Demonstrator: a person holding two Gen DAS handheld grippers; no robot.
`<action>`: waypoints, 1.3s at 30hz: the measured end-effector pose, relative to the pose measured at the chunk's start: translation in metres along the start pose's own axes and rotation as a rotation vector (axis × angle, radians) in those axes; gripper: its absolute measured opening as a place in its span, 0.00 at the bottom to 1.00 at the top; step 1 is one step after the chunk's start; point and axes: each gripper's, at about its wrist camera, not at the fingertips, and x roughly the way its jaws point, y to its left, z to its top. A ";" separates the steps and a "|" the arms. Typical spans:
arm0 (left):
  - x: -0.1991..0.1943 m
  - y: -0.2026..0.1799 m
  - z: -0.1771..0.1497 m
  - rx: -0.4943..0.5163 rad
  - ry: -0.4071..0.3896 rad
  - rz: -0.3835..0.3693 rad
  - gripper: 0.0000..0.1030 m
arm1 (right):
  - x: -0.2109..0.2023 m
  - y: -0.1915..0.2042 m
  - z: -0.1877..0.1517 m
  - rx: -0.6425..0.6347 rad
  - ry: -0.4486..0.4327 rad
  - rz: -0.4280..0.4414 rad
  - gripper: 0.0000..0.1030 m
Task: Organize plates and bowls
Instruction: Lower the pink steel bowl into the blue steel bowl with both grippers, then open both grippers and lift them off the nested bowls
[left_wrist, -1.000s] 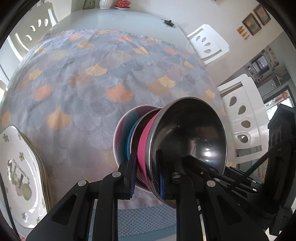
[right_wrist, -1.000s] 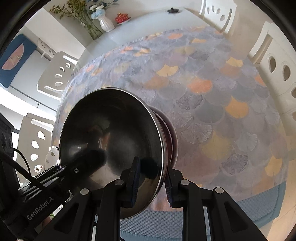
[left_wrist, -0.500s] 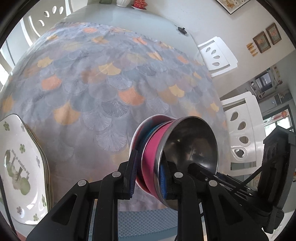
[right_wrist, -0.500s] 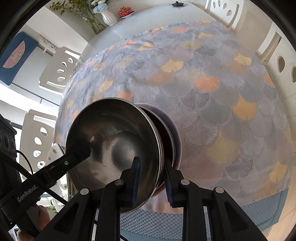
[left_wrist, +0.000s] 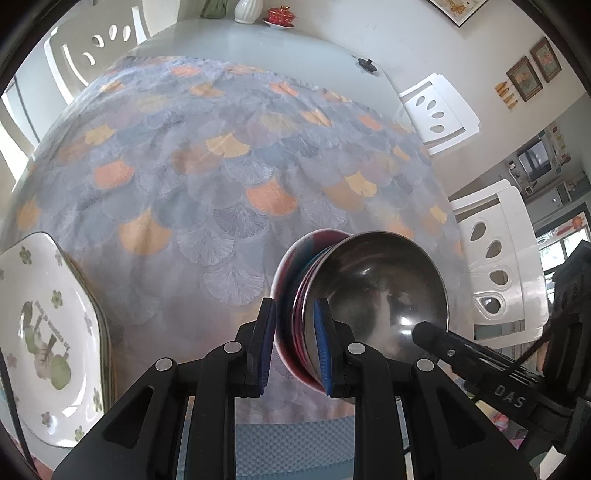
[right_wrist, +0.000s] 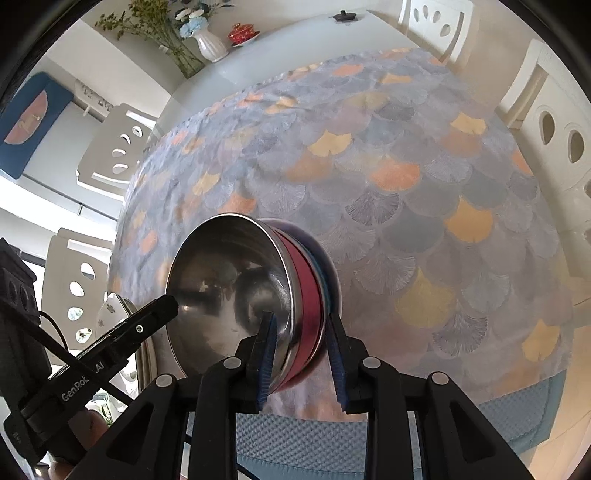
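Observation:
A nested stack of bowls, steel-lined with pink and blue outsides, hangs over the near part of the patterned tablecloth. My left gripper is shut on the stack's left rim, one pad inside and one outside. On the opposite rim of the stack of bowls, my right gripper is shut the same way. Each view shows the other gripper's finger reaching into the steel bowl. A stack of white flower-printed plates lies at the table's near left; its edge shows as the plates. Whether the bowls touch the cloth I cannot tell.
White chairs stand around the table, one close on the right and others on the left. A white vase, a red lidded cup and a small black object sit at the far end. A blue mat covers the near edge.
The bowl stack has shrunk and slid lower in both views, showing more of the tablecloth. Both grippers have kept their hold on the rims.

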 end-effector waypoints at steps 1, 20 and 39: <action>-0.002 0.000 0.000 0.000 -0.004 -0.003 0.18 | -0.003 0.001 0.000 -0.003 -0.003 0.004 0.25; -0.119 -0.028 -0.009 0.089 -0.224 0.040 0.26 | -0.107 0.053 -0.021 -0.160 -0.176 -0.073 0.57; -0.145 -0.027 -0.022 0.060 -0.272 0.050 0.30 | -0.139 0.088 -0.044 -0.242 -0.301 -0.127 0.58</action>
